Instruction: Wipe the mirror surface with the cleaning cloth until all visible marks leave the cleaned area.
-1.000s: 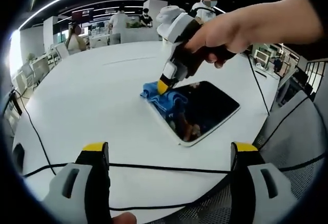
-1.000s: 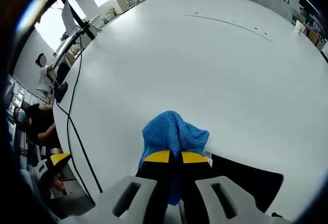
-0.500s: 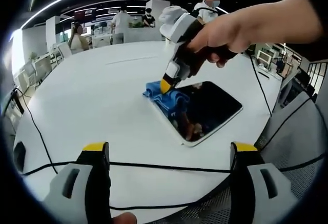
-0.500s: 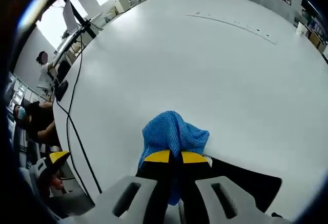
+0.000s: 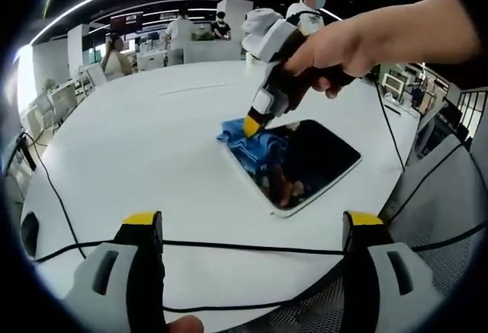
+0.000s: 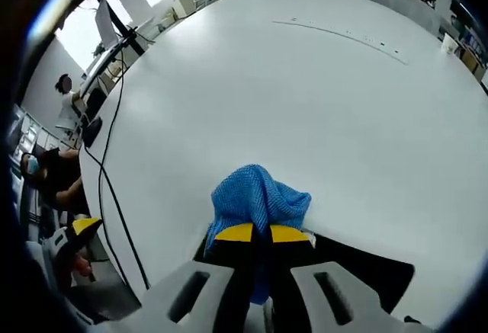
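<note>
A rectangular white-framed mirror (image 5: 313,164) lies flat on the round white table (image 5: 137,150), its glass dark with reflections. A blue cleaning cloth (image 5: 252,141) is pressed on the mirror's far left corner. My right gripper (image 5: 252,126), held by a hand, is shut on the blue cloth. In the right gripper view, my right gripper (image 6: 255,234) has its yellow-tipped jaws closed on the cloth (image 6: 255,196), with the mirror (image 6: 366,268) dark to the right. My left gripper (image 5: 255,222) stands open near the table's front edge, nothing between its jaws.
A black cable (image 5: 229,248) runs across the table's near edge, another cable (image 6: 114,188) along the left rim. Several people stand at desks beyond the table (image 5: 183,32). A grey mesh chair (image 5: 442,196) is at the right.
My right gripper and the blue cloth have slid slightly to the right along the mirror's far corner. The left gripper has stayed still.
</note>
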`<state>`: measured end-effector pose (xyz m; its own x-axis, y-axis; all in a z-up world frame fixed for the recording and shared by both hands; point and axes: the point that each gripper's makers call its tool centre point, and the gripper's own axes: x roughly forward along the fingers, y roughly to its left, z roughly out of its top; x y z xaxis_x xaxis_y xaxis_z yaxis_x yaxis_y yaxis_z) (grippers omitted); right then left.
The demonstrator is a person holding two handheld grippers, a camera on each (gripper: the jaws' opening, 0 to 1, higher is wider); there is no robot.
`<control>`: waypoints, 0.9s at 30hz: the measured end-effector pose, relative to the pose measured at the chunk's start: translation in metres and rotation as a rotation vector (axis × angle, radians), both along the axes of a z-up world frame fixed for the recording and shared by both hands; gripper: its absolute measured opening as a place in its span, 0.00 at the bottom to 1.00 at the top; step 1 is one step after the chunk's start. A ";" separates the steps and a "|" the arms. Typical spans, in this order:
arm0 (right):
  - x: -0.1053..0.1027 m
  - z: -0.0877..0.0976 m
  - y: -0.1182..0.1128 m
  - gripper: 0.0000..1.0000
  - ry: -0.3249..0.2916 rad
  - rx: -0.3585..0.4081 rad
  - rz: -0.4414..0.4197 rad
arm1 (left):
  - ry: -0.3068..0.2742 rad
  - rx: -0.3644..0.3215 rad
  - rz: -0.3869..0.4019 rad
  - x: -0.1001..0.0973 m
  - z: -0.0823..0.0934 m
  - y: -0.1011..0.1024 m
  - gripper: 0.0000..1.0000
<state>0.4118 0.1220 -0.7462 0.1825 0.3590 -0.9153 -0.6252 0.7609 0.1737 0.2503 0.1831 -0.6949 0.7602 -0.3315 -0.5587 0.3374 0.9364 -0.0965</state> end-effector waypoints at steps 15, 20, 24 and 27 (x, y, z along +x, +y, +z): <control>0.004 0.004 -0.026 0.00 0.000 -0.013 -0.044 | 0.005 0.003 -0.016 -0.001 -0.001 -0.002 0.97; 0.001 0.008 -0.033 0.00 -0.005 -0.027 -0.044 | -0.001 0.002 -0.012 0.000 -0.001 -0.001 0.97; 0.002 0.006 -0.035 0.00 -0.010 -0.028 -0.050 | -0.003 0.003 -0.008 0.000 0.000 0.000 0.97; 0.000 0.009 -0.036 0.00 -0.016 -0.030 -0.056 | -0.003 0.003 -0.011 0.000 0.000 -0.001 0.97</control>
